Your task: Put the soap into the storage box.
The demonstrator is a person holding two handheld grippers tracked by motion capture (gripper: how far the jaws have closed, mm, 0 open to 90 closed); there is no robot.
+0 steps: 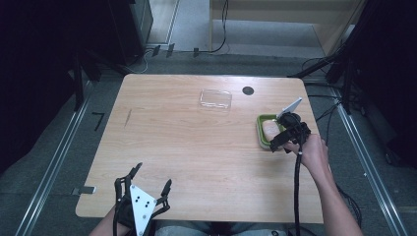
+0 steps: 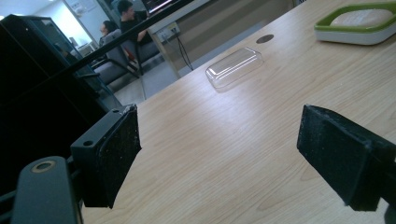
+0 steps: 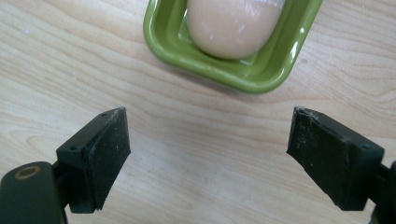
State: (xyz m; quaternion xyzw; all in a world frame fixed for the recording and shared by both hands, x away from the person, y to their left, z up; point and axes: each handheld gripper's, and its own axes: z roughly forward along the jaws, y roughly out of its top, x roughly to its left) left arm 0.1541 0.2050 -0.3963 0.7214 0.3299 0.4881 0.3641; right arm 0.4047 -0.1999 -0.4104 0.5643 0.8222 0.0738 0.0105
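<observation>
A green soap dish point(image 1: 260, 129) point(image 3: 261, 74) point(image 2: 355, 35) rests near the table's right edge with a pale pink soap bar point(image 1: 270, 129) point(image 3: 229, 25) point(image 2: 362, 17) lying in it. My right gripper point(image 1: 281, 142) point(image 3: 208, 156) hovers just beside the dish, jaws wide apart and pointing down at bare wood. A clear plastic lid point(image 1: 215, 99) point(image 2: 235, 66) lies upside down at the far middle of the table. At the near left corner my left gripper point(image 1: 150, 179) point(image 2: 219, 156) is open and holds nothing.
The wooden table point(image 1: 196, 147) has a dark round grommet point(image 1: 248, 90) point(image 2: 265, 38) at the far right of centre. Cables and metal rails run along the floor on both sides. People sit on chairs far behind in the left gripper view.
</observation>
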